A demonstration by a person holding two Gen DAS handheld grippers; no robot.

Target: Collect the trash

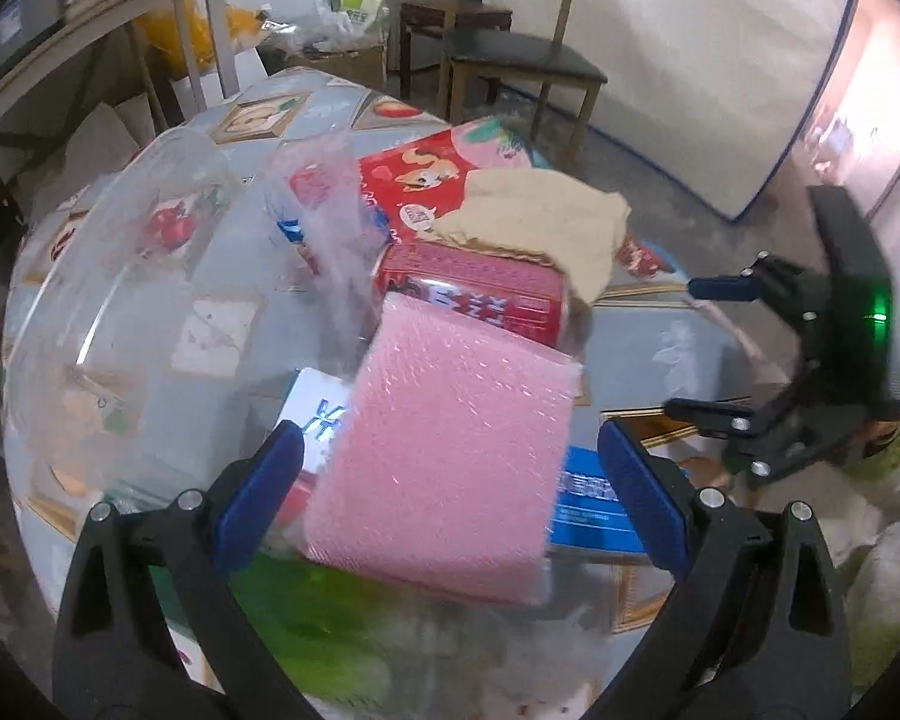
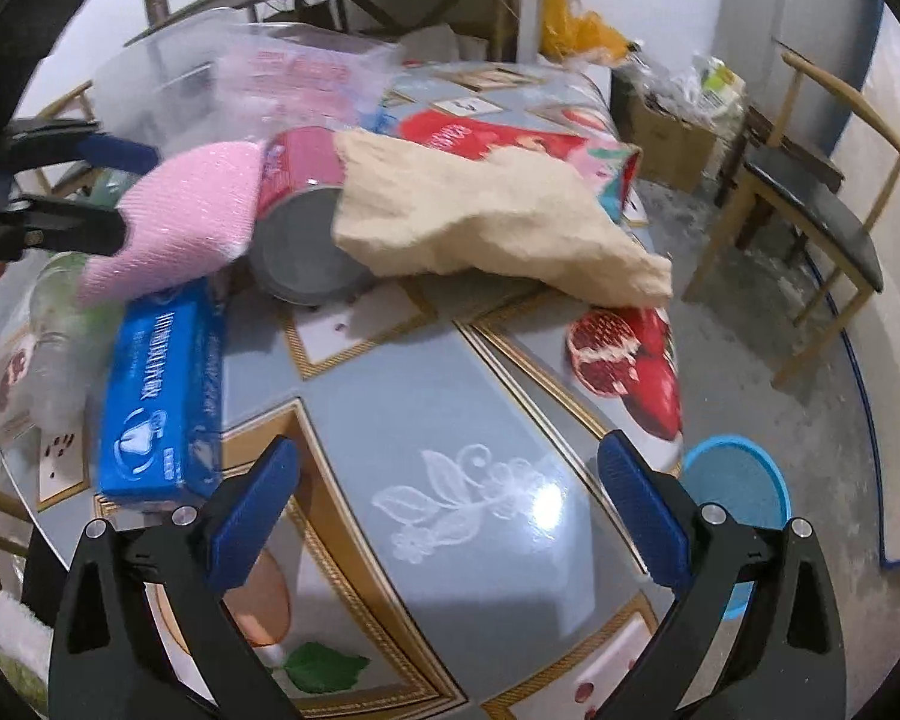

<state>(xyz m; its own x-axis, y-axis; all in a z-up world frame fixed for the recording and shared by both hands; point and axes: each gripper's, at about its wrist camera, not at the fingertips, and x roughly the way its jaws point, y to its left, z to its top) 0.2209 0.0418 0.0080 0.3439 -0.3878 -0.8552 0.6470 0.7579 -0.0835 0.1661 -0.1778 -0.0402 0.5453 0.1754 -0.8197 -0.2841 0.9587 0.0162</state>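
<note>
A pile of trash lies on the round table [image 2: 450,408]. A pink bubble-wrap pouch [image 1: 450,468] lies between the fingers of my left gripper [image 1: 450,480], whose jaws stand wide apart around it; it also shows in the right wrist view [image 2: 174,228]. Behind it lie a red can [image 1: 480,288] [image 2: 300,180], a beige crumpled paper [image 1: 540,228] [image 2: 480,222], a red snack box [image 1: 420,180] and a blue box [image 2: 162,396]. My right gripper [image 2: 450,504] is open and empty over bare tabletop; it shows in the left wrist view [image 1: 690,348].
A clear plastic lid [image 1: 120,276] lies on the table's left. A blue bin [image 2: 744,492] stands on the floor beside the table's right edge. A wooden chair [image 1: 510,60] stands beyond the table, with a cardboard box [image 2: 672,132] near it.
</note>
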